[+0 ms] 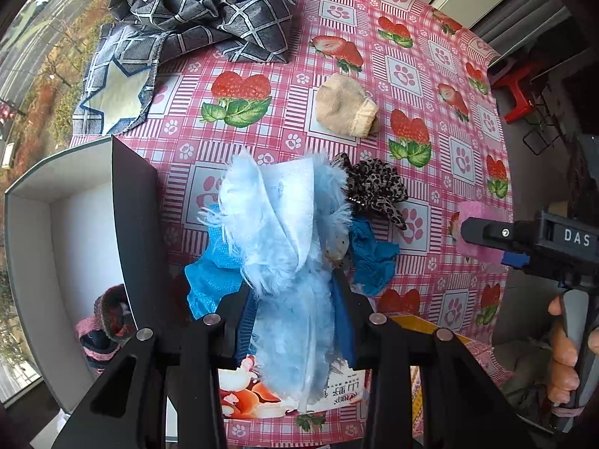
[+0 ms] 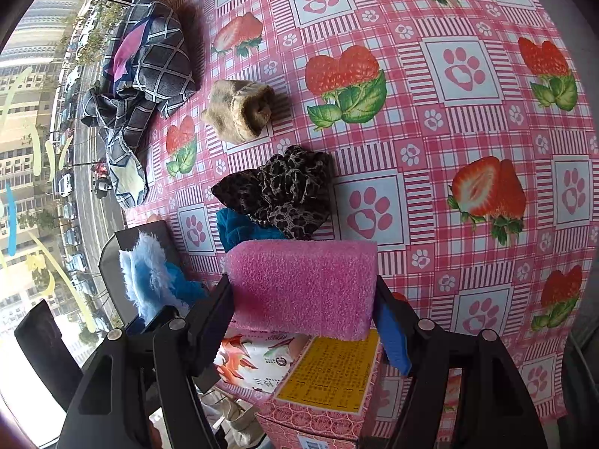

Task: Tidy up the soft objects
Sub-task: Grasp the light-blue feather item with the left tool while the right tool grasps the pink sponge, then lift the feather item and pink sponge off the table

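Observation:
My left gripper is shut on a fluffy light-blue cloth and holds it above the table, beside the open white box. A pink and dark knitted item lies inside that box. My right gripper is shut on a pink foam sponge; it shows at the right of the left wrist view. On the strawberry tablecloth lie a beige sock, a leopard-print fabric, a bright blue cloth and a grey checked cloth.
A printed cardboard box stands under my right gripper at the table's front edge. A window with a street view lies left of the table. A red stool stands beyond the table's far right.

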{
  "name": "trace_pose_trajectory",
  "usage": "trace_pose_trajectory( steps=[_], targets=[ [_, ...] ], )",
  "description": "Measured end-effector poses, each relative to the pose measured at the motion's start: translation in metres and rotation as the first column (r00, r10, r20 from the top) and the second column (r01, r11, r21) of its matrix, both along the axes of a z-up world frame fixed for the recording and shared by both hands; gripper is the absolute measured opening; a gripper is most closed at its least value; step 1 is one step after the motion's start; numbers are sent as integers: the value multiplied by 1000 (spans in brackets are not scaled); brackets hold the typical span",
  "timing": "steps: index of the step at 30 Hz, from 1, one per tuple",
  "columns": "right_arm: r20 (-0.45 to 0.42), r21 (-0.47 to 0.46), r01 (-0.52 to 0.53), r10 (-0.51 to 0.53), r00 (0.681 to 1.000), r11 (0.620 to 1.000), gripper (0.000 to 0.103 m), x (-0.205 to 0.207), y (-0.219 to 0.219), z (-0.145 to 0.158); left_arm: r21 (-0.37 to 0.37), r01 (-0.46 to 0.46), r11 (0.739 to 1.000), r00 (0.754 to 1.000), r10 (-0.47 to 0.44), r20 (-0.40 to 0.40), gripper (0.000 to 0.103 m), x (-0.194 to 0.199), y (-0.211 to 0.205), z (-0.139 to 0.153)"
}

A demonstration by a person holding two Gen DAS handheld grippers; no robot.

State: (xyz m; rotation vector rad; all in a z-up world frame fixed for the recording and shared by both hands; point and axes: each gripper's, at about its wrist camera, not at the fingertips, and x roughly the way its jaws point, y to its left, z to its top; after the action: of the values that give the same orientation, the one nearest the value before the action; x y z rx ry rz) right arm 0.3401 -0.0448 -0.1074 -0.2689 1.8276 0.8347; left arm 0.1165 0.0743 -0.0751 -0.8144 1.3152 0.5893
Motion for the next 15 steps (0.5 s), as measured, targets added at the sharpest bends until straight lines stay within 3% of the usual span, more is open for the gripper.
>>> trace_pose_trajectory(
  steps=[8,15],
  targets=[
    [77,46,-33,30,997,998,71,-14,-21,26,-118,-50,992,987,67,146,41,-24,3,23],
    [109,73,-43,35,993,996,71,-32,-33,42,-102,-16,995,988,32,154,41,-41,-8,30]
  ],
)
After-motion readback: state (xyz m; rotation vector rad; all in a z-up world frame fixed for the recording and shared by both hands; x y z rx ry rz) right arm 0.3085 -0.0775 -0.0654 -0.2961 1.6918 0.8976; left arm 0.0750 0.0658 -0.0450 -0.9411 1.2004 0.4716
